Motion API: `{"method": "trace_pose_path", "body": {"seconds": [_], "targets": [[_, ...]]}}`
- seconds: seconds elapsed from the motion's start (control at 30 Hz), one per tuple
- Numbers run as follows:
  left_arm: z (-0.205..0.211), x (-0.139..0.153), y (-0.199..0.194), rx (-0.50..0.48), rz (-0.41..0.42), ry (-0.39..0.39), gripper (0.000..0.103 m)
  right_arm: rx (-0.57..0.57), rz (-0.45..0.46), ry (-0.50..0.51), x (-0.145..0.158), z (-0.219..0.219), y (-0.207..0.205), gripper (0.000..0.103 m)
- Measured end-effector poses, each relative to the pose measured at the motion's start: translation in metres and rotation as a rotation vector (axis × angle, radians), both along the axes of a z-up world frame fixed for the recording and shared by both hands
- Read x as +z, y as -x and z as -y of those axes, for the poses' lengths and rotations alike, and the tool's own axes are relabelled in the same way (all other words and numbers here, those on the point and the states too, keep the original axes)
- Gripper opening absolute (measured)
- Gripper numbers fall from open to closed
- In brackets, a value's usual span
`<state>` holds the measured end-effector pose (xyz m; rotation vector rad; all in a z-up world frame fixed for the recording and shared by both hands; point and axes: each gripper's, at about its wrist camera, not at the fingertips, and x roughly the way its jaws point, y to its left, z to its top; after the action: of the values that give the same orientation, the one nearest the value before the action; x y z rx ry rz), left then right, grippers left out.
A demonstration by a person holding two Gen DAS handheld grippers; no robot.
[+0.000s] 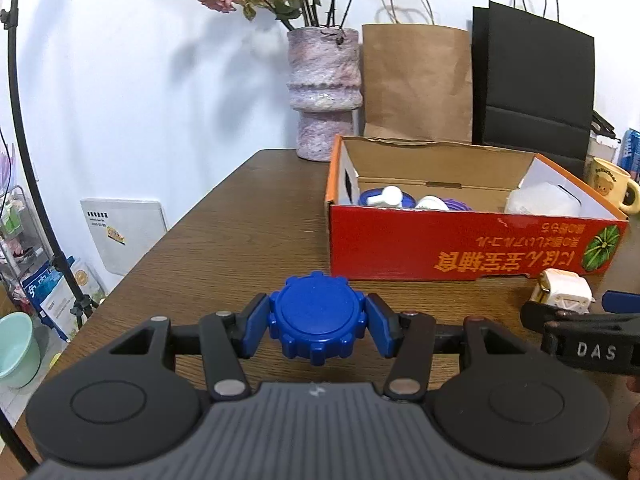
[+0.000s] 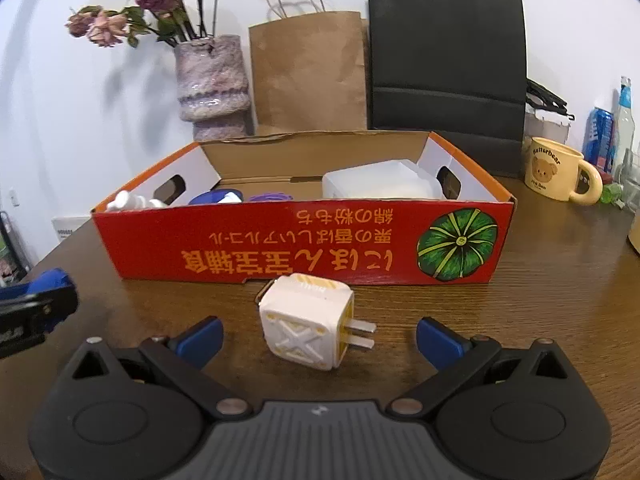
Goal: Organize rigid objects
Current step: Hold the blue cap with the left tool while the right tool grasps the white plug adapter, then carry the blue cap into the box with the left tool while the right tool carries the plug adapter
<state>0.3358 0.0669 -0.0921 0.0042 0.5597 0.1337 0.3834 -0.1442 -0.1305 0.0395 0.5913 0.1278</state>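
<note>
My left gripper [image 1: 316,322] is shut on a blue ridged round cap [image 1: 316,316], held just above the wooden table [image 1: 240,232] in front of the red cardboard box [image 1: 460,248]. In the right wrist view my right gripper [image 2: 319,340] stands open, its blue pads on either side of a white and yellow plug adapter [image 2: 308,320] that lies on the table [image 2: 540,300] with its two prongs pointing right. The same adapter [image 1: 562,290] appears at the right of the left wrist view. The box [image 2: 280,248] holds white, blue and purple items.
Behind the box stand a pink stone vase [image 1: 324,88] of dried roses, a brown paper bag [image 1: 416,80] and a black paper bag [image 1: 532,80]. A yellow bear mug [image 2: 560,170] and bottles sit at the right. The table's left edge drops to floor clutter.
</note>
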Motion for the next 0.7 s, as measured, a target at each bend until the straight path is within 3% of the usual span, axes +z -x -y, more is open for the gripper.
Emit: {"method": "trace_pose_path", "body": {"seconds": [0.17, 0.27, 0.7], "targets": [[-0.003, 0.0, 0.0, 0.008, 0.001, 0.006, 0.053, -0.008, -0.04, -0.011, -0.003, -0.004, -0.012, 0.09], [-0.003, 0.0, 0.001, 0.005, 0.005, 0.004, 0.053, -0.009, -0.041, -0.014, -0.004, -0.005, -0.013, 0.062], [-0.002, -0.001, 0.002, 0.011, 0.003, -0.001, 0.053, 0.027, 0.056, -0.054, 0.006, 0.004, 0.009, 0.059]]}}
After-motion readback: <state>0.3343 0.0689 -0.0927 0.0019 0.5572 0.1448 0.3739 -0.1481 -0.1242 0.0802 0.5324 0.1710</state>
